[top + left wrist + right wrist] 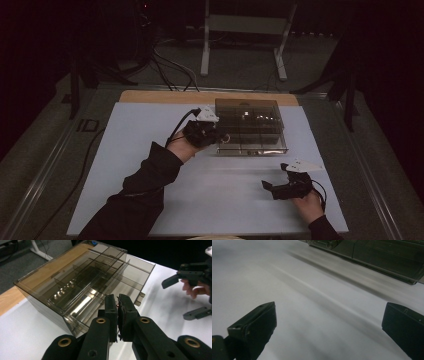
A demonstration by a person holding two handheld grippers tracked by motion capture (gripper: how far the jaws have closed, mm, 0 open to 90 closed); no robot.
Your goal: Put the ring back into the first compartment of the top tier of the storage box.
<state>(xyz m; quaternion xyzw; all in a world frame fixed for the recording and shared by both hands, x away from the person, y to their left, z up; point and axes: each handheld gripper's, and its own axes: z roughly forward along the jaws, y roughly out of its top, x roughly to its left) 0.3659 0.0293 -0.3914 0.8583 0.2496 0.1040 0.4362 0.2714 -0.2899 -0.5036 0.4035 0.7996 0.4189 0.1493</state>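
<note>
Hovering closed and empty-looking, left gripper (117,302) nears the unlabelled smoky organizer box (82,282); right gripper (329,322) gapes empty.

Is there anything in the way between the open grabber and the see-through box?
Nothing visible is. Only bare white table lies between the right gripper, whose jaws stand wide apart, and the smoky compartment box. The left gripper, jaws shut, is already at the box's left front corner, off to the side of that path.

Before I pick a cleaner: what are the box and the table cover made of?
Box: likely smoky clear plastic, glossy; its dividers show through the walls and lights glint on it. Cover: pale, matt sheet, perhaps paper or vinyl; wood shows at the table edge.
</note>
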